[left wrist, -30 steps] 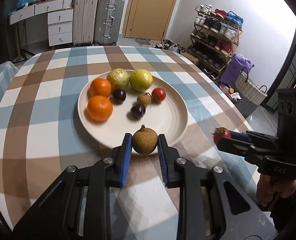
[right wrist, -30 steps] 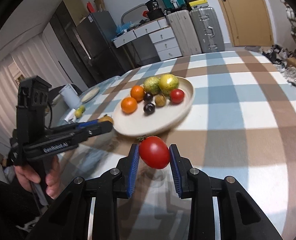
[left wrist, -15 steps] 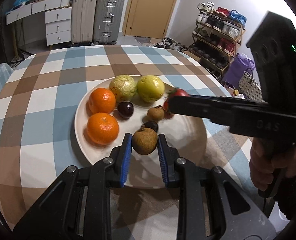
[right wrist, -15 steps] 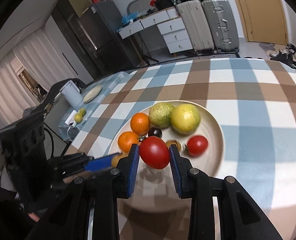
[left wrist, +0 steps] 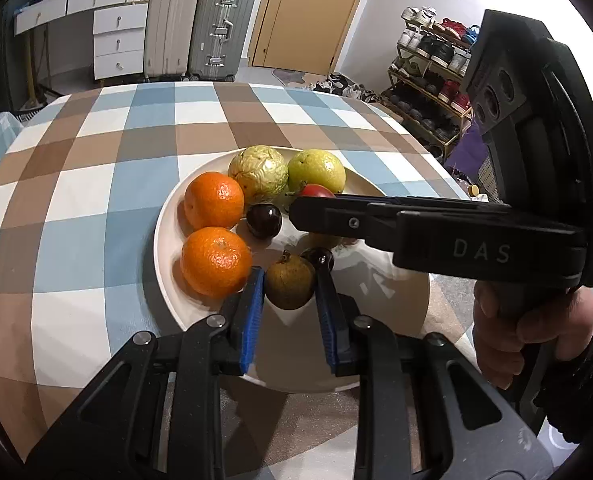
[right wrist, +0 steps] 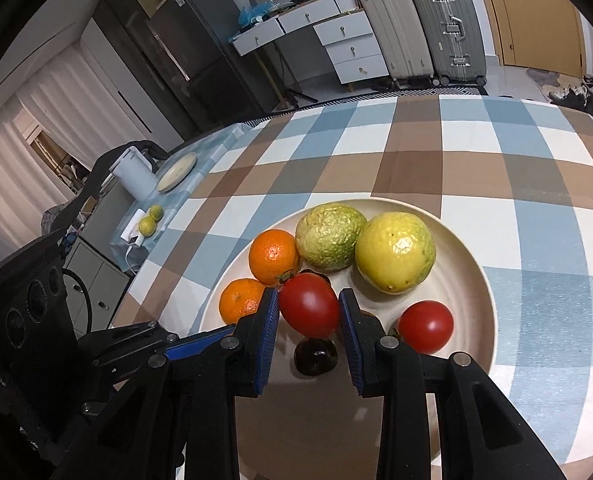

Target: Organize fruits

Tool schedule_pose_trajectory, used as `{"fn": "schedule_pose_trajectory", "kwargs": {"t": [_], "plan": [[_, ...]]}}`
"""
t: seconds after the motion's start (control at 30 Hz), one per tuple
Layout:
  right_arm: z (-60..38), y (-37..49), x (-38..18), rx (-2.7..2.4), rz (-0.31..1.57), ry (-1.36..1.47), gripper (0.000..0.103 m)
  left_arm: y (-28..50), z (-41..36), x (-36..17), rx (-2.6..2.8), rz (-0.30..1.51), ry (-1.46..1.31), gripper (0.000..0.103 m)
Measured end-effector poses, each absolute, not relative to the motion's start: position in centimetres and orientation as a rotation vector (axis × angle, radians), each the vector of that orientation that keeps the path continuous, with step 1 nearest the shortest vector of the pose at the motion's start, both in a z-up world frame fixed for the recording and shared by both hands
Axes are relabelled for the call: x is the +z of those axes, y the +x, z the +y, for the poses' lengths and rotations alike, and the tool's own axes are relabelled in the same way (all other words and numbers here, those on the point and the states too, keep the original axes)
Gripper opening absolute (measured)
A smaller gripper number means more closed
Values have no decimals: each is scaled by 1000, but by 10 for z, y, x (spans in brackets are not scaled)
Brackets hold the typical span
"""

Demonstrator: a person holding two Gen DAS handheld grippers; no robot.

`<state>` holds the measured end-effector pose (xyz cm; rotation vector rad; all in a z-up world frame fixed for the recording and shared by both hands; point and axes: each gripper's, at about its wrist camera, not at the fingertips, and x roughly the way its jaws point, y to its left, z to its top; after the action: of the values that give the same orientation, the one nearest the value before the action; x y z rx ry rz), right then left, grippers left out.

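Both my tongs are loaded right now. The left tongs point(left wrist: 289, 286) are clamped on a small brown fruit point(left wrist: 290, 285), blue pads pressing it from both sides, and it sits over the near part of the cream plate point(left wrist: 164, 248), just beside the nearer orange point(left wrist: 215, 261). The right tongs point(right wrist: 308, 312) are gripping a red tomato point(right wrist: 309, 311) above the middle of the same plate, over a dark cherry point(right wrist: 315, 357). Already on the plate: a second orange point(left wrist: 214, 200), a wrinkly green fruit point(left wrist: 258, 173), a smooth yellow-green one point(left wrist: 316, 170) and another tomato point(right wrist: 426, 327). The plate is on the checked worktop point(left wrist: 96, 168). From the left wrist view I see my right hand point(left wrist: 532, 332) around the handle.
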<state>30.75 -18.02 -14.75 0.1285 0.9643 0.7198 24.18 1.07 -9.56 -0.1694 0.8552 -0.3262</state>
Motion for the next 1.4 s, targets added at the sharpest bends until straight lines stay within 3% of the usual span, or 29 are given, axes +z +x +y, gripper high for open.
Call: {"fn": "schedule_pose_trajectory", "kwargs": {"t": [0.13, 0.23, 0.43, 0.6, 0.7, 0.73, 0.83, 0.97, 1.07, 1.2, 1.4], "plan": [[-181, 308, -145, 709, 951, 140, 32, 240, 12, -91, -332, 833, -170, 23], [-185, 307, -140, 704, 930, 163, 42, 238, 12, -88, -323, 830, -162, 25], [-203, 293, -122, 692, 862, 193, 49, 226, 13, -75, -294, 807, -155, 39], [-220, 274, -106, 670, 821, 212, 51, 209, 16, -59, -258, 776, -158, 42], [-231, 262, -94, 655, 789, 225, 61, 196, 17, -47, -235, 749, -150, 55], [-234, 257, -91, 652, 777, 229, 67, 192, 17, -42, -220, 736, -147, 64], [-244, 242, -78, 643, 731, 238, 71, 177, 19, -26, -177, 689, -156, 80], [-257, 217, -61, 604, 648, 237, 91, 161, 17, -4, -142, 641, -137, 82], [-268, 199, -48, 578, 584, 249, 99, 145, 12, 13, -123, 597, -115, 88], [-279, 173, -31, 553, 491, 251, 102, 120, 7, 36, -88, 512, -82, 102], [-292, 123, -3, 542, 279, 259, 103, 85, 0, 64, -100, 432, -62, 102]]}}
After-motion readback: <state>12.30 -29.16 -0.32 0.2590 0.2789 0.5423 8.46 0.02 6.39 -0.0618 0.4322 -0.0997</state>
